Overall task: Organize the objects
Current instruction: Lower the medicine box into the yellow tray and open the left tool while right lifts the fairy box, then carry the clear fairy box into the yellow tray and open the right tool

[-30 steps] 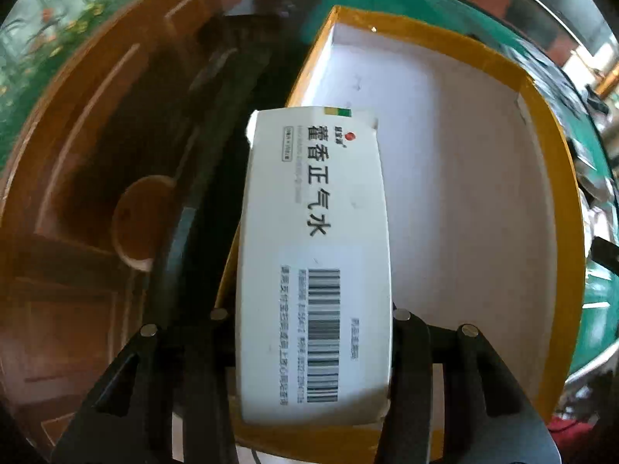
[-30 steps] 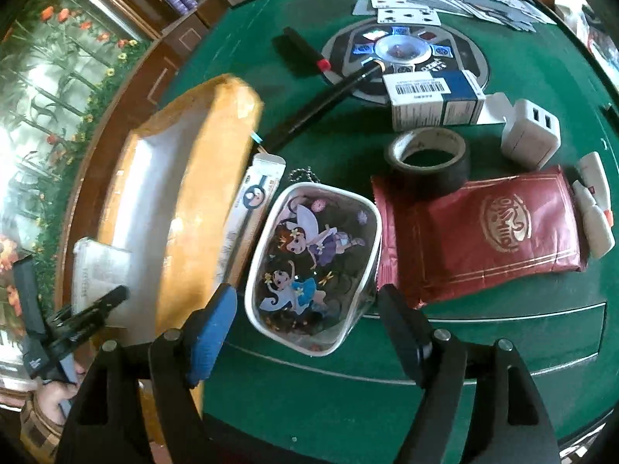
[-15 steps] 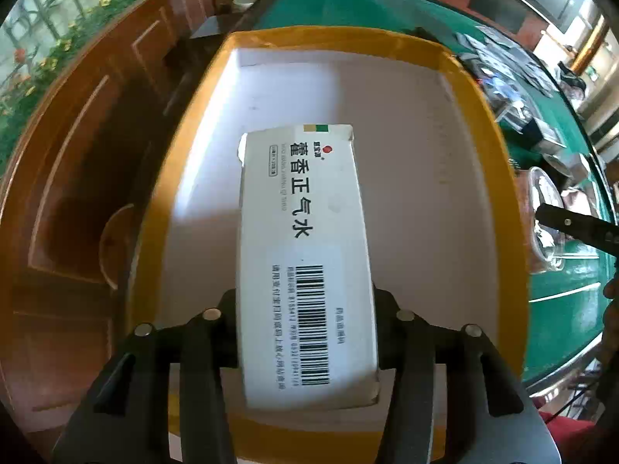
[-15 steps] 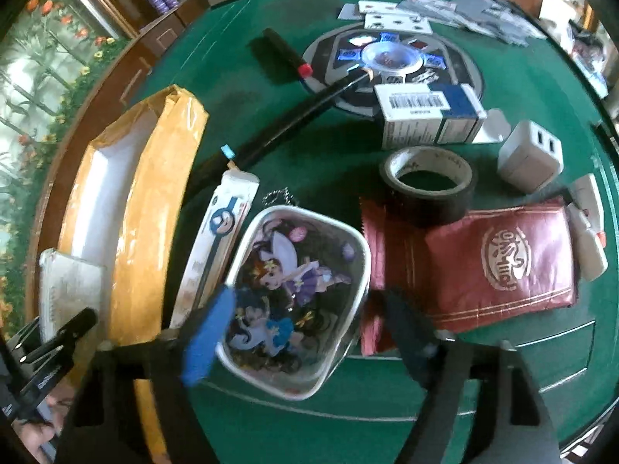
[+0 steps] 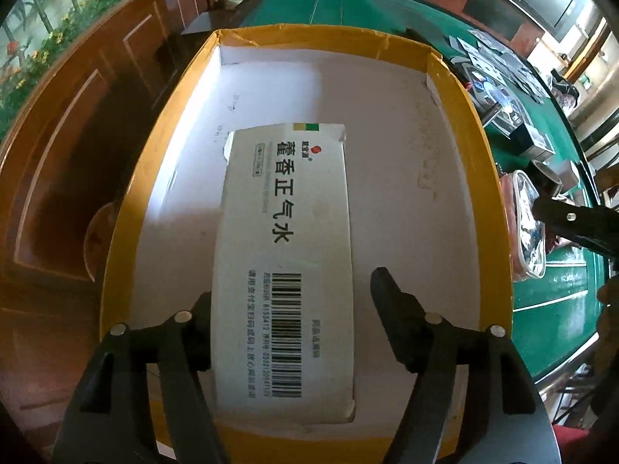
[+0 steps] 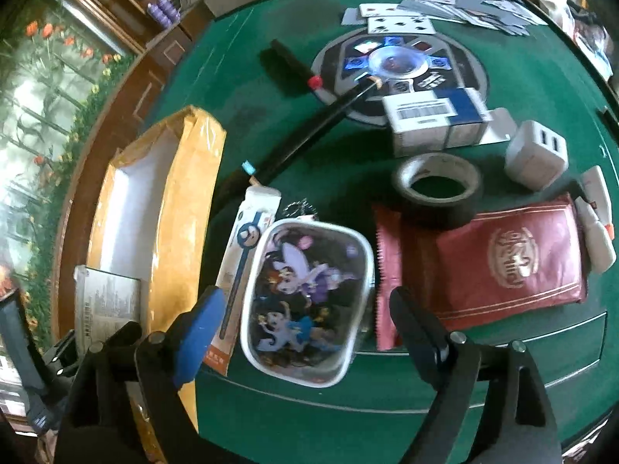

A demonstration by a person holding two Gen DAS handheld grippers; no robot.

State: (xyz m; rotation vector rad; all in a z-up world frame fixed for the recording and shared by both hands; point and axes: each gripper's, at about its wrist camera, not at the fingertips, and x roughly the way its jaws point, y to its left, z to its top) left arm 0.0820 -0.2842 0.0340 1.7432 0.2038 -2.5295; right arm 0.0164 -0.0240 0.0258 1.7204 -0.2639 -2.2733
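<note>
A: Where do we find the left claw (image 5: pixel 288 309)?

B: We see it over the yellow-rimmed cardboard box with the white inside (image 5: pixel 479 178), pointing steeply down. The white rectangular medicine carton with black characters and a barcode (image 5: pixel 286 255) lies flat on the box floor, its barcode end near us. The jaws are opening. The left finger sits against the carton's left edge; the right finger (image 5: pixel 390 301) stands apart from the carton's right edge, so we read no pinch.

A: And the right claw (image 6: pixel 301 309)?

B: We see it above the green felt worktop (image 6: pixel 387 386). Its jaws are opening and stand spread to either side of the clear pouch with a white rim and cartoon fairy print (image 6: pixel 305 294). The blue-padded left finger (image 6: pixel 197 332) and the black right finger show a gap to the pouch on both sides.

A: What surrounds the pouch?

B: A long white sachet (image 6: pixel 247 255) lies just left of it, partly under it. A dark red foil packet with a gold emblem (image 6: pixel 503 266) lies just right of it. A roll of dark tape (image 6: pixel 437 185) sits beyond the packet, and a white-and-blue carton (image 6: pixel 437 123) farther off. The box stands at the worktop's left side.
</note>
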